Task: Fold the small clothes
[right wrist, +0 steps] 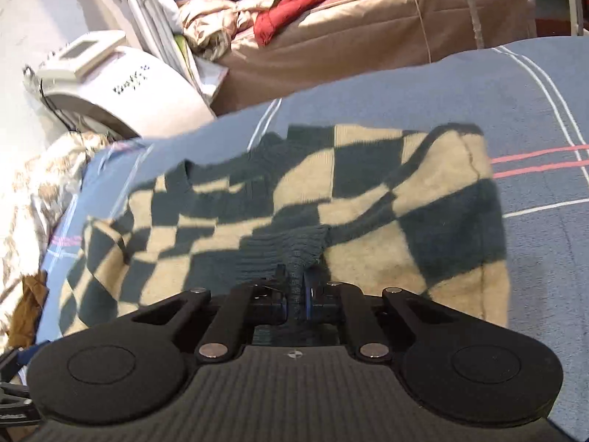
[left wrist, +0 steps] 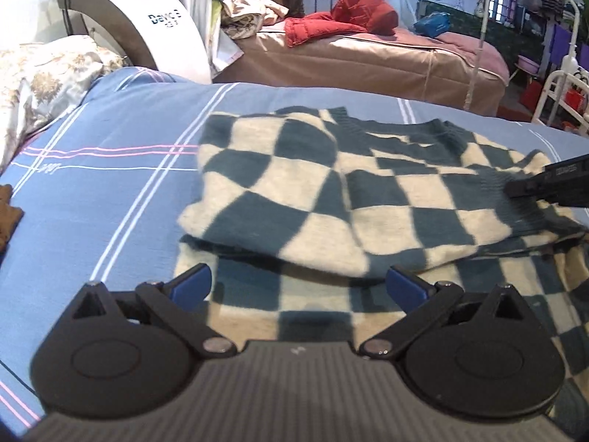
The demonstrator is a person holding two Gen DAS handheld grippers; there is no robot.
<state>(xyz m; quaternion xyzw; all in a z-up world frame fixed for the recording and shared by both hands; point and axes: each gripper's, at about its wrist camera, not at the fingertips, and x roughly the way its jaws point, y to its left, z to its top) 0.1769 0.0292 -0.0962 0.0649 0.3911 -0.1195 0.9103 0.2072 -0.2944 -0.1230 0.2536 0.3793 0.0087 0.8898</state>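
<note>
- The checkered sweater point(left wrist: 331, 199) lies on the blue striped bedspread point(left wrist: 110, 184); in the left wrist view it fills the middle and right, partly folded, with one layer laid over another.
- Its knit shows dark teal and cream squares, and a ribbed dark cuff point(right wrist: 291, 254) belongs to the sleeve that lies across the body.
- We judge the main risk to be the sleeve dragging the upper layer askew: the right gripper point(right wrist: 294, 294) holds only the cuff, so a pull to either side would wrinkle the fold beneath.
- A second risk, in our judgement, is the cuff slipping out, since the bite looks narrow.
- The right gripper's jaws are closed on the ribbed cuff, the fabric pinched between them.
- The left gripper point(left wrist: 298, 283) hovers over the near edge of the sweater with its jaws spread wide, holding nothing.
- Farther out we see a floral pillow point(left wrist: 44, 73) at the far left, a white machine point(left wrist: 147, 25), and a red garment point(left wrist: 342, 18) on a far brown bed point(left wrist: 368, 62).
</note>
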